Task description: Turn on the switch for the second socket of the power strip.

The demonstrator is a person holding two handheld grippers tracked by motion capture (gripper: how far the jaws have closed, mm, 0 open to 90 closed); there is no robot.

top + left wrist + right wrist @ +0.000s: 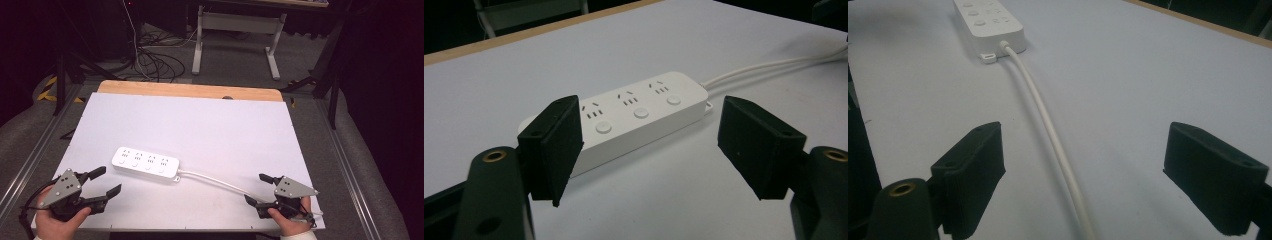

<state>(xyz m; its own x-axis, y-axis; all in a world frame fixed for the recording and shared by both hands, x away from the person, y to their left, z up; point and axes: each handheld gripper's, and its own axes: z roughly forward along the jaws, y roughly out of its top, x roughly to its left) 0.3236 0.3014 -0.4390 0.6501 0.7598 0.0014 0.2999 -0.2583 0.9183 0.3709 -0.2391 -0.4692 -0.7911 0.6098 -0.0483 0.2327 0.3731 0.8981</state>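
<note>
White worktop (pixel 210 125) carries the power strip (pixel 145 162) near your left claw (pixel 106 182), spread and empty; your right claw (pixel 256 188) straddles its cord (pixel 215 181), also spread. You're approaching: next, close on the strip's end.

White power strip (pixel 145 163) is lying on a white tabletop (pixel 210 125), w/ grey socket marks and round white buttons in a row; its cable (pixel 215 181) is showing white too. Table's far edge (pixel 190 90) is showing light wood. Left gripper (pixel 106 182) and right gripper (pixel 259 188) are showing matte black jaws w/ grey three-cornered plates dotted w/ small holes; brass-coloured rings are sitting at jaw bases.
</note>
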